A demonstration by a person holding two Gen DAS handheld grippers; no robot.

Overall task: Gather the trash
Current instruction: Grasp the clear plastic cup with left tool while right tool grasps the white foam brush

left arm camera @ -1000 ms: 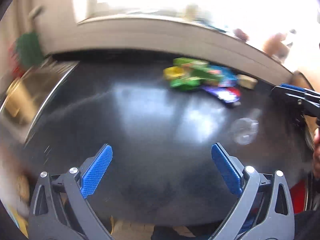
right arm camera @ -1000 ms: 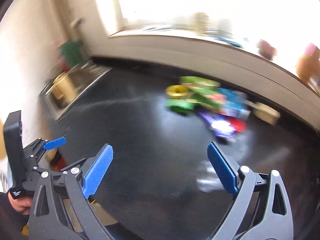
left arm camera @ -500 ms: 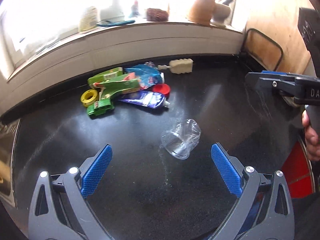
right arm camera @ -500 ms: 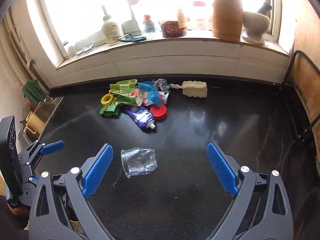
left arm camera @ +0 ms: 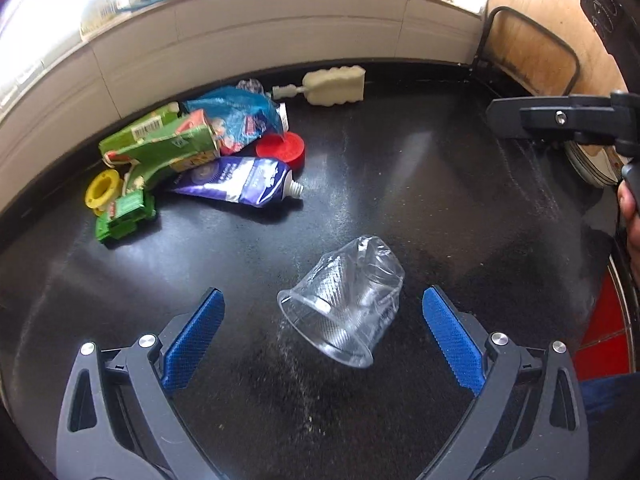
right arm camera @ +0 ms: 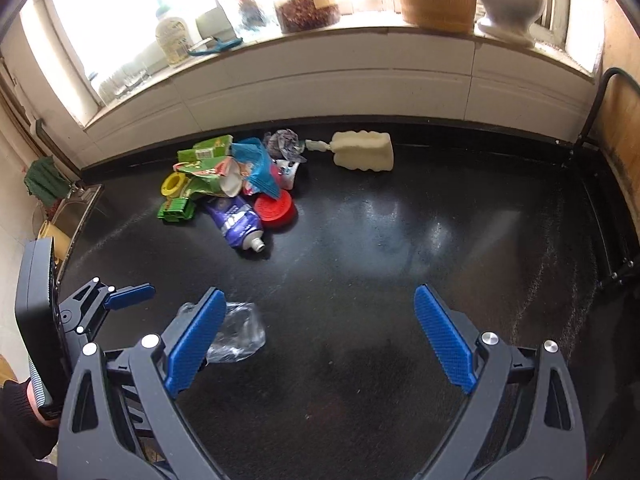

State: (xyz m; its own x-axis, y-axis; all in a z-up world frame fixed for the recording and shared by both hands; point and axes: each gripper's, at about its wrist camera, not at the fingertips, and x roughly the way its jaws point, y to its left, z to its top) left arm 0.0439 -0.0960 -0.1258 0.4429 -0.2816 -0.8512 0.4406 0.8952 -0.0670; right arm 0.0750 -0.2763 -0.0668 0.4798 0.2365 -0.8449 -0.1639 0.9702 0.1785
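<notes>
change: left gripper (left arm camera: 322, 314) is closing in on the crushed clear plastic cup (left arm camera: 344, 300), now framed between its wide-spread fingers, probably not touching | right gripper (right arm camera: 318, 334) is hanging spread and empty | cup is lying sideways on black counter (left arm camera: 440, 208), apart from wrapper pile (left arm camera: 200, 156) | meaning: first pickup is nearing

Blown-out window (right arm camera: 168, 8) backlight, counter glare, fisheye warp
</notes>
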